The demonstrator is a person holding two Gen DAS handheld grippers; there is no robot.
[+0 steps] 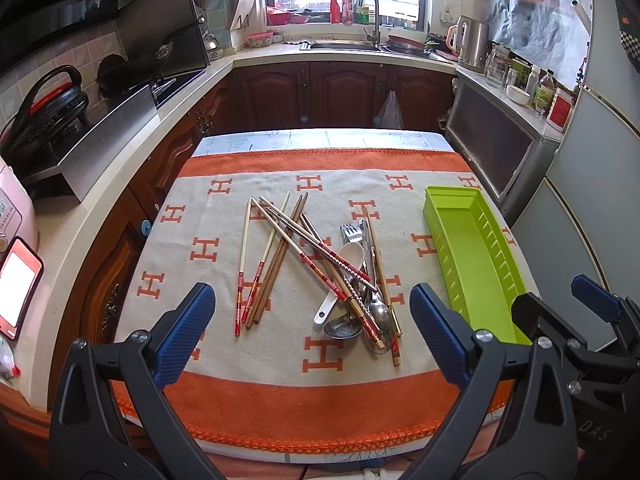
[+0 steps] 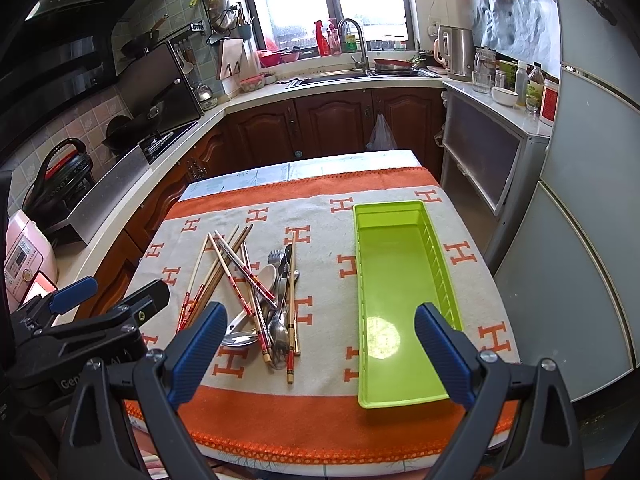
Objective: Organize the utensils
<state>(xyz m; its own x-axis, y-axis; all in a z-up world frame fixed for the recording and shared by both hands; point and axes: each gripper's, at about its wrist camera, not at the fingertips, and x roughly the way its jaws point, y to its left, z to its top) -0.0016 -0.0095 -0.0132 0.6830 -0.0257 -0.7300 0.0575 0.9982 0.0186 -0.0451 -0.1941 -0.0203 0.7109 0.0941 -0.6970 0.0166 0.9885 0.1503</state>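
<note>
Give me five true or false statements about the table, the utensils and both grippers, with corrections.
1. The lime-green plastic tray holds nothing. True.
2. The white ceramic spoon lies in the tray. False: it lies in the utensil pile on the orange-and-cream cloth.
3. The left gripper is open. True.
4. The right gripper grips a chopstick. False: it is open and holds nothing.
5. The silver metal fork lies apart from the pile. False: it is in the pile.
</note>
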